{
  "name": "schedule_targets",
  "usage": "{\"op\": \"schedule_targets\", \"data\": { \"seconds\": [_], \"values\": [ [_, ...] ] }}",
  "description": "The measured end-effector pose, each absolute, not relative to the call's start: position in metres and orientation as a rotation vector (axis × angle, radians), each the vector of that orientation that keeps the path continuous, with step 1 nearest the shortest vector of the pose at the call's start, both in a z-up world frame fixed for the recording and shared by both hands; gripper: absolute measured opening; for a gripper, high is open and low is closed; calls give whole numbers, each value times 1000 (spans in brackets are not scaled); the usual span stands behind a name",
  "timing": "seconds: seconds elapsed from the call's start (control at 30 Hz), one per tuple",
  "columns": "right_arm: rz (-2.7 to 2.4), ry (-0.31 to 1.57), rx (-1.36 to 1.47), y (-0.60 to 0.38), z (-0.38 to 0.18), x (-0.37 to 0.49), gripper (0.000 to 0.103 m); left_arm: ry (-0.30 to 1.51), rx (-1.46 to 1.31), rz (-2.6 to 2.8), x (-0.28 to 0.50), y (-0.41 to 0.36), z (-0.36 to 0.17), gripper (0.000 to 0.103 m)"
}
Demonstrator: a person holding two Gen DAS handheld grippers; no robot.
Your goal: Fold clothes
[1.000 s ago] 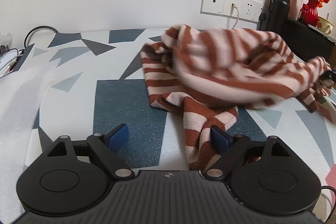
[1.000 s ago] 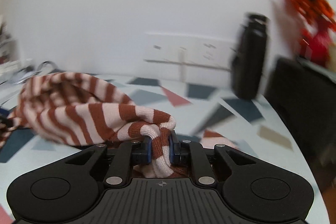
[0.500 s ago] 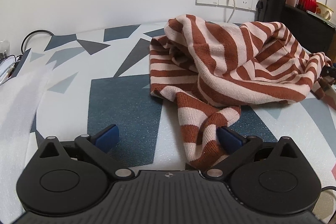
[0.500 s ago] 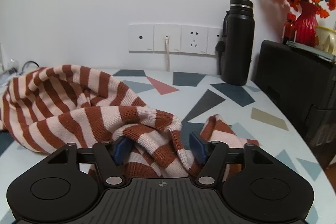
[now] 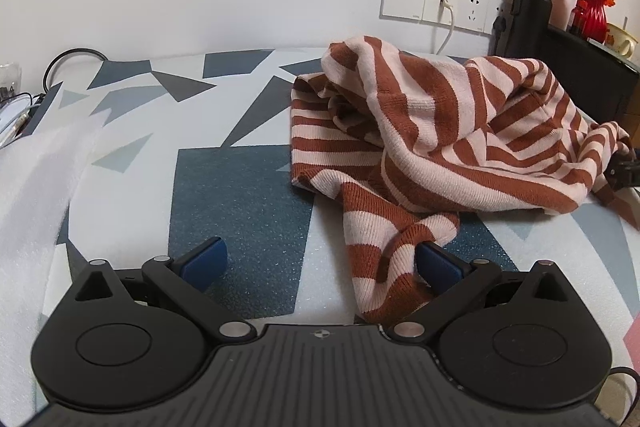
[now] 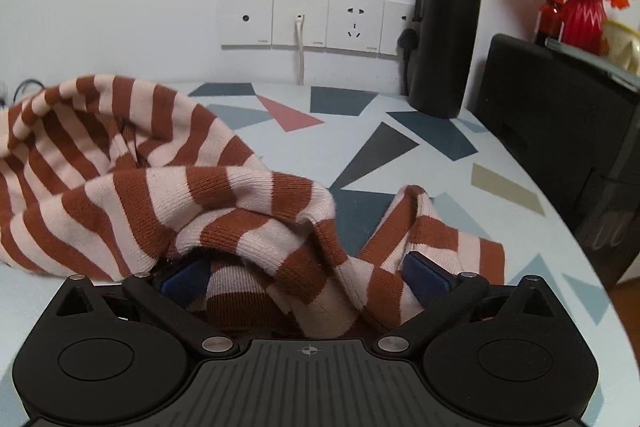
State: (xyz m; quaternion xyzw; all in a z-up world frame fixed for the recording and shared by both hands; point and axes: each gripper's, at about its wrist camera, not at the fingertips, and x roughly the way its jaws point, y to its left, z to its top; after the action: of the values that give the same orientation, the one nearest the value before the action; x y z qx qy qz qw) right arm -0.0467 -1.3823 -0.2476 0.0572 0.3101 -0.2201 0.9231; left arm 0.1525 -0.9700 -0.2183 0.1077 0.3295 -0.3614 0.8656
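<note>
A white wall with a row of sockets (image 6: 316, 21) backs a tabletop (image 5: 240, 195) covered in a grey, blue and pink geometric print. At the left gripper (image 5: 320, 261) the blue fingers (image 5: 204, 261) stand wide apart and hold nothing; a striped sleeve (image 5: 384, 255) trails between them, lying against the right-hand pad without being pinched. The right gripper (image 6: 304, 277) also has its fingers (image 6: 426, 277) spread wide, with knit fabric bunched loosely between and over them, and nothing clamped. Outward from both, the rust-and-cream striped sweater (image 5: 440, 131) sits on the tabletop as a rumpled heap, its body humped up in soft folds and a second sleeve (image 6: 432, 227) straggling off toward the right edge. Beyond it stand a black flask (image 6: 446, 35), a black cabinet (image 6: 560, 131) and a red vase of orange flowers (image 5: 594, 11). As a judgement, the folding has barely begun: no flat panel, no aligned hems, no tucked sleeve is visible. The garment would need to be spread flat, then the sleeves brought in and the body folded over.
</note>
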Motion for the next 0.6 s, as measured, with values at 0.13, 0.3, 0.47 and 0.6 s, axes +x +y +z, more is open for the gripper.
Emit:
{"op": "schedule_targets", "data": {
  "seconds": [0.13,0.3,0.47,0.6],
  "values": [
    [-446,634,133,-1384,-248,-48,102,691,217,-758,153,-969,-218,103],
    [-437,625,152,-1387,-247,-50,102,691,206,-759,154,-968,-218,103],
    [-436,626,151,-1387,-247,-49,102,690,213,-756,154,-969,-218,103],
    [-445,638,136,-1385,-248,-48,102,688,239,-747,152,-972,-219,103]
  ]
}}
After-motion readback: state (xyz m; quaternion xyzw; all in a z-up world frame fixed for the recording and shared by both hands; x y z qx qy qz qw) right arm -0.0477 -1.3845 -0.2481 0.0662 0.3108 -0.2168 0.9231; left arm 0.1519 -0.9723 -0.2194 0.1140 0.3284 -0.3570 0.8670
